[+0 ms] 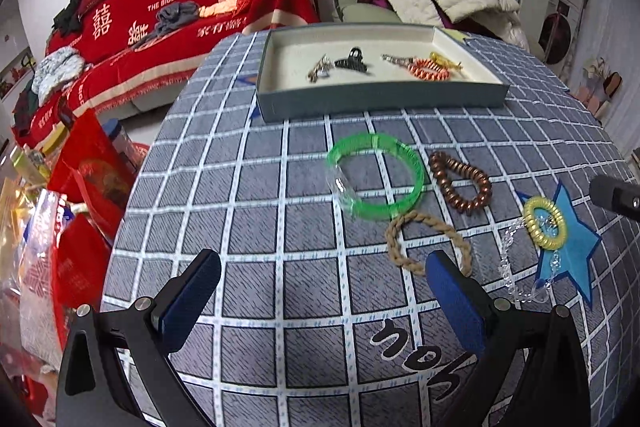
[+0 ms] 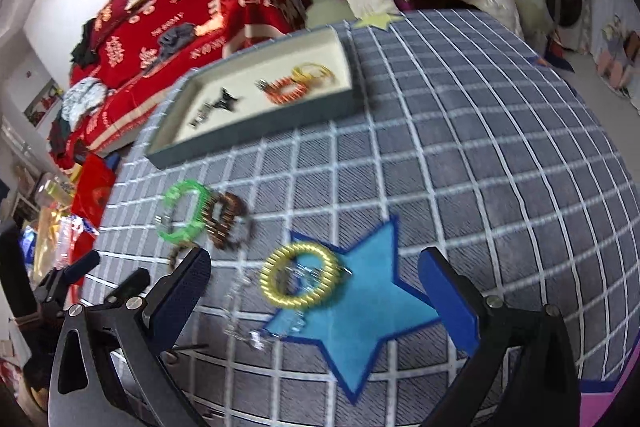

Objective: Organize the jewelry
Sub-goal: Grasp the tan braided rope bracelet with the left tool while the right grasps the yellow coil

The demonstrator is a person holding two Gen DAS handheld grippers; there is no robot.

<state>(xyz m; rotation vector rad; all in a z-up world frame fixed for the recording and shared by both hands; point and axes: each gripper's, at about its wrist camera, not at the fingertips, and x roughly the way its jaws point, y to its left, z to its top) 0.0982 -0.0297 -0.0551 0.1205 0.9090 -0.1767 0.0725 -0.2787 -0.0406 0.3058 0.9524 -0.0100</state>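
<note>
Grey checked cloth: covers the table (image 1: 248, 187), which carries everything; a blue star patch (image 2: 368, 303) sits near the right side.
Tray: the shallow box (image 1: 380, 99) stands at the far edge, well apart from both grippers.
Done so far: a black hair claw (image 1: 352, 61), a small metal clip (image 1: 320, 67), an orange coil tie (image 1: 430, 69) and a yellow piece (image 1: 444, 61) already lie in the tray.
Left to move: green bangle (image 1: 376, 181), copper coil tie (image 1: 460, 183), tan rope band (image 1: 426, 243), yellow coil ring (image 2: 300, 275) on the star, and a clear bead chain (image 1: 516, 263) running under it.
Progress: roughly halfway, by my count.
Left gripper (image 1: 324, 291): jaws wide apart, holding nothing, just short of the rope band.
Right gripper (image 2: 316, 291): jaws wide apart, empty, framing the yellow ring; likely the next pick.
</note>
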